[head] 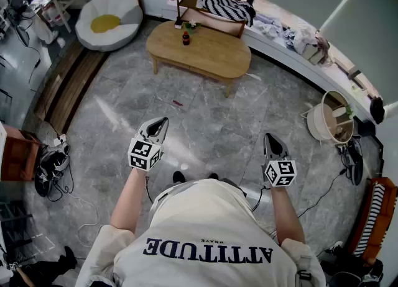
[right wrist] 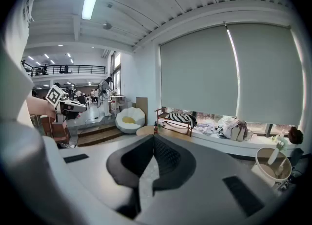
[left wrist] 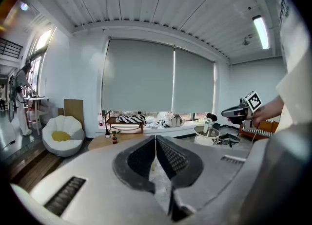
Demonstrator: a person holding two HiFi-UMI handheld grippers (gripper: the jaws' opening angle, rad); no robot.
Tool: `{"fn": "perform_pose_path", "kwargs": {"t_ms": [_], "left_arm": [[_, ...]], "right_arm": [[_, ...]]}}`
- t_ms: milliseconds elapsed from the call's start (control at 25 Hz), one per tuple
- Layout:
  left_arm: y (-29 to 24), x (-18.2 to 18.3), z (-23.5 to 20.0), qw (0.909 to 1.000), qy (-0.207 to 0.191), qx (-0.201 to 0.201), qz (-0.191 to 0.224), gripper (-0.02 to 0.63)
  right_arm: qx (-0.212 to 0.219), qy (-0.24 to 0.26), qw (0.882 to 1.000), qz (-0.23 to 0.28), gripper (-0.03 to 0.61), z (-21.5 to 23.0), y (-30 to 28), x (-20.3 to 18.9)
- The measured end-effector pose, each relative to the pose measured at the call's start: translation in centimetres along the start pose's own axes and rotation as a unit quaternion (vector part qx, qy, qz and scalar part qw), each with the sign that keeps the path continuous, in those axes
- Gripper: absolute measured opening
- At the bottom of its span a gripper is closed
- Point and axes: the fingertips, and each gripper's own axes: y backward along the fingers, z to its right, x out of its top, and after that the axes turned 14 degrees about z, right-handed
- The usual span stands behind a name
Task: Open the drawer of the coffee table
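Note:
The oval wooden coffee table (head: 205, 53) stands across the grey stone floor, well ahead of me, with a small dark bottle (head: 185, 38) on its top. I cannot make out its drawer from here. My left gripper (head: 163, 120) and right gripper (head: 270, 137) hover side by side above the floor, both pointed toward the table and far short of it. Each is shut with nothing between its jaws. In the left gripper view the left gripper (left wrist: 155, 139) shows the table (left wrist: 100, 142) low and far off. In the right gripper view the right gripper (right wrist: 153, 140) shows the table (right wrist: 145, 130) distant too.
A white flower-shaped cushion seat (head: 109, 17) sits left of the table. A wooden rack with striped cloth (head: 219, 7) stands behind it by a cluttered window ledge. A round white basket (head: 331, 118) is at the right, cables and shoes (head: 53, 163) at the left by wooden steps.

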Motion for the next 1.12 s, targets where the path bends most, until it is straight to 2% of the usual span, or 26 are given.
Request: {"fn": "perform_pose_path", "kwargs": {"t_ms": [520,1120], "left_arm": [[-0.9,-0.2,0.0,1.0,0.003,-0.003,-0.002,0.021],[1.1,-0.6,-2.0,0.9999,0.005,-0.016,-0.002,0.021]], "right_arm": [[0.002,0.001,1.0,-0.002,0.018,0.4,-0.8,0.2],[-0.005,-0.013,1.0,-0.005,0.02,-3.0,-1.1,-0.2]]}}
